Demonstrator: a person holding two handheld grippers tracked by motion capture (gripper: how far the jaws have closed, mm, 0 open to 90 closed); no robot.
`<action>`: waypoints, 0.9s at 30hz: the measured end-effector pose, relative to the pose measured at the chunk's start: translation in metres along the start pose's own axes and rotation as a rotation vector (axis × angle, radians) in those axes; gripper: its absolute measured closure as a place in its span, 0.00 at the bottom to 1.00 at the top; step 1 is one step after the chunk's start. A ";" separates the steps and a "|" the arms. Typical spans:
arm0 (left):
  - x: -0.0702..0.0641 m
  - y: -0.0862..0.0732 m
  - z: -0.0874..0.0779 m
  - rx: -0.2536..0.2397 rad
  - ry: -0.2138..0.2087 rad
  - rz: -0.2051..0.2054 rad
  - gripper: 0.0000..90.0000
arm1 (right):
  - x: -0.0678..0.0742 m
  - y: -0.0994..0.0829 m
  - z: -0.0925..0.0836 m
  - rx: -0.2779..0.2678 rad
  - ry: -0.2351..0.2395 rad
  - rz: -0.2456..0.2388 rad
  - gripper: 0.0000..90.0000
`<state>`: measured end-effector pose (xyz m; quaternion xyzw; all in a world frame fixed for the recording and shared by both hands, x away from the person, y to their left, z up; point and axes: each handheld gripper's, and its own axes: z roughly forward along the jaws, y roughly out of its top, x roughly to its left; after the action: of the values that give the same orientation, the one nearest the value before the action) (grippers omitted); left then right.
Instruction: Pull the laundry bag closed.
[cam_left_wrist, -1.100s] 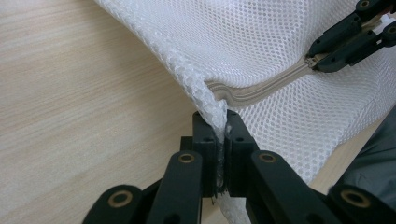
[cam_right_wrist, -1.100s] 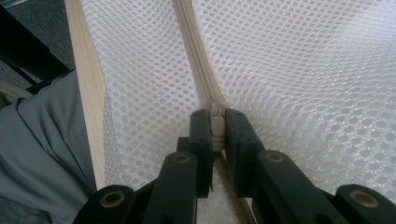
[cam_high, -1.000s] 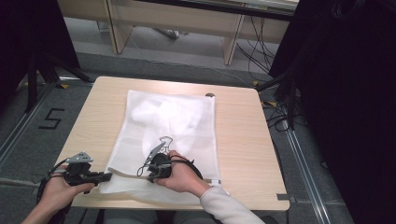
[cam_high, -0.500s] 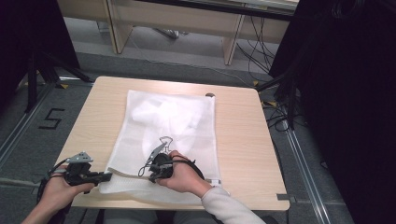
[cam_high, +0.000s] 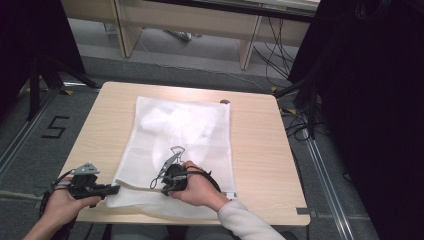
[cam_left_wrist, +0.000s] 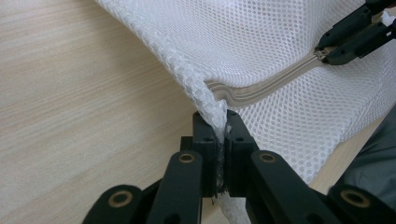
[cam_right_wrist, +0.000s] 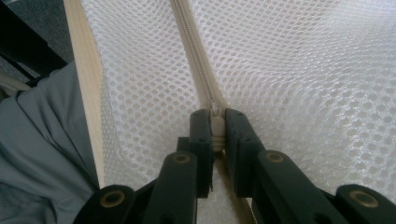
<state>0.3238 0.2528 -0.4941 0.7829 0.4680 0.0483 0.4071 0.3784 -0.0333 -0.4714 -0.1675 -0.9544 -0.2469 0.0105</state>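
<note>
In right gripper view, right gripper (cam_right_wrist: 216, 128) pinches zipper pull (cam_right_wrist: 217, 122); high view hides it.

Mesh bag (cam_high: 180, 145) lies on the table (cam_high: 260, 150).

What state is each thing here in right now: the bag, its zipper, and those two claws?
Mesh bag: flat on the table, near corner lifted; something white inside.
Zipper: closed along the stretch between the claws.
Zipper pull: pinched in the right claw.
Left claw: shut on the bag's corner.
Right claw: shut on the pull.
</note>
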 end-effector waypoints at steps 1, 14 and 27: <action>0.001 0.000 0.000 0.008 -0.008 0.001 0.95 | -0.001 -0.001 -0.001 0.001 0.003 -0.005 0.92; 0.001 0.000 0.000 -0.003 -0.002 0.010 0.95 | -0.001 -0.006 -0.005 0.007 -0.015 0.017 0.92; 0.002 0.000 -0.001 0.000 -0.003 0.015 0.95 | -0.004 -0.010 -0.010 0.004 -0.012 0.015 0.92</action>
<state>0.3243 0.2545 -0.4944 0.7865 0.4614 0.0499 0.4075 0.3782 -0.0481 -0.4676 -0.1763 -0.9537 -0.2438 0.0068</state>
